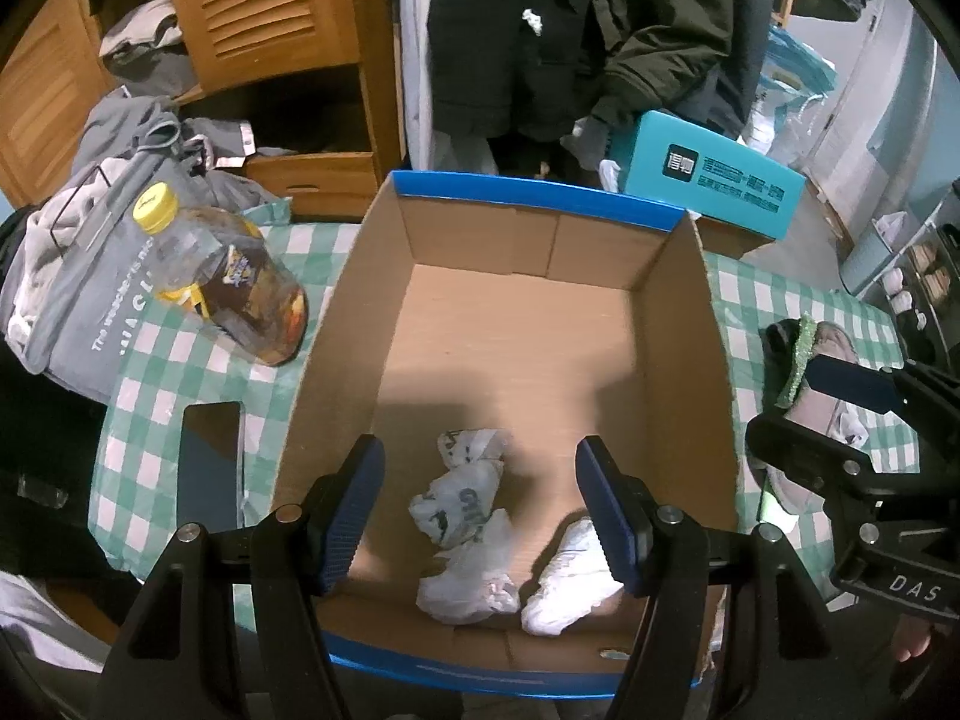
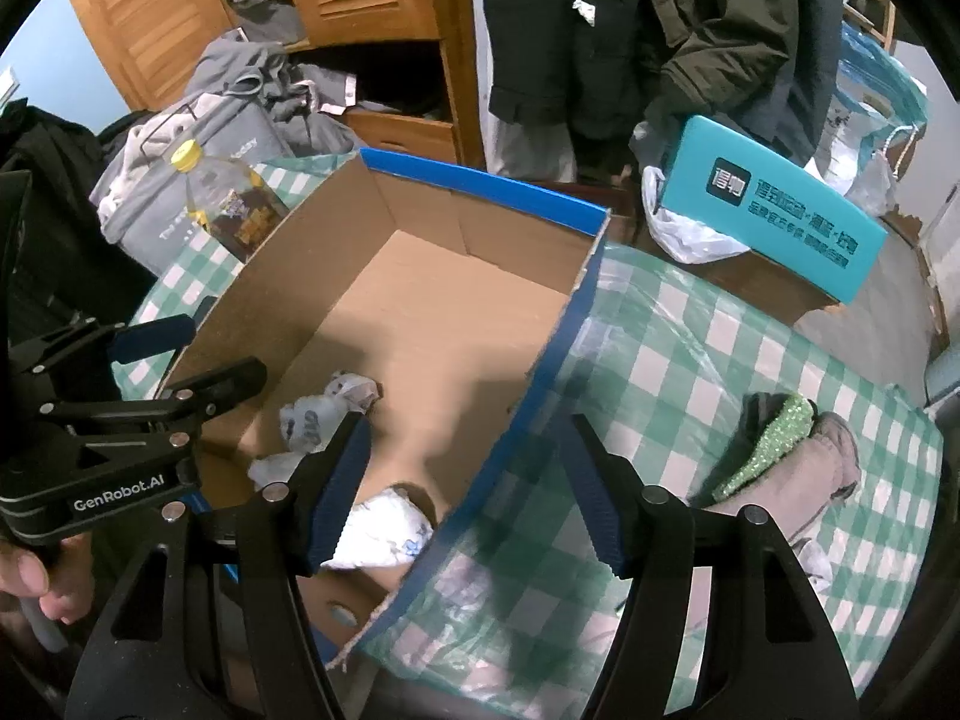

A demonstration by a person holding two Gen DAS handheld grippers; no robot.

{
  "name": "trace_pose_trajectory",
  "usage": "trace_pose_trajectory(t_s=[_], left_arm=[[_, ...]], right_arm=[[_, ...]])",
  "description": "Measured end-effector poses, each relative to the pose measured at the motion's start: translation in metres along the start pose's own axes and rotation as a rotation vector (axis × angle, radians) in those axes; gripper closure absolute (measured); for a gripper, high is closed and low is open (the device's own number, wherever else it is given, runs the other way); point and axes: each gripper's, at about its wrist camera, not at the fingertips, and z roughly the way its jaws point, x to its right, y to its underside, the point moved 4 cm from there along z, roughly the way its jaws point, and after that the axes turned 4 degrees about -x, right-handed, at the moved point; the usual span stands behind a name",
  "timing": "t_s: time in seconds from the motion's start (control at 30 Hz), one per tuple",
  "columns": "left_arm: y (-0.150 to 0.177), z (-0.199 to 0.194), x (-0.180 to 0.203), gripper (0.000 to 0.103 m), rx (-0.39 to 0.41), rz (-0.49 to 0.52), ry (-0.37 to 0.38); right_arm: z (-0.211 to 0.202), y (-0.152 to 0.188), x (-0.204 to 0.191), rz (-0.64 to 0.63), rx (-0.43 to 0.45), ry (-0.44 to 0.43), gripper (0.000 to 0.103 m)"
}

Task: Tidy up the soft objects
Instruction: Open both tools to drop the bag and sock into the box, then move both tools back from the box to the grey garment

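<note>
Both tools hang released and empty, the left tool above the crumpled plastic bags lying in the cardboard box, the right tool straddling its blue-edged wall.

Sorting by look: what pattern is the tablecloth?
Green-and-white checks on the tablecloth, clearest in the right wrist view.

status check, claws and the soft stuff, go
Left claw open, empty, over cardboard box. Right claw open, empty, straddling box wall. Two crumpled bags in box; slipper on tablecloth, path unobstructed.
</note>
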Motion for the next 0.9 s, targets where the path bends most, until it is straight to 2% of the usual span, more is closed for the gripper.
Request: trace_pose_trajectory(t_s=[0.63, 0.77, 0.9], left_arm=[[-0.002, -0.006, 0.046, 0.034, 0.012, 0.082, 0.013], [-0.002, -0.008, 0.06, 0.03, 0.019, 0.107, 0.009], [-0.003, -0.01, 0.073, 0.03, 0.024, 0.131, 0.01]], right_arm=[[-0.019, 0.025, 0.051, 0.092, 0.023, 0.044, 0.034], [-0.023, 0.032, 0.063, 0.112, 0.025, 0.06, 0.034], [-0.028, 0.04, 0.074, 0.129, 0.032, 0.072, 0.029]])
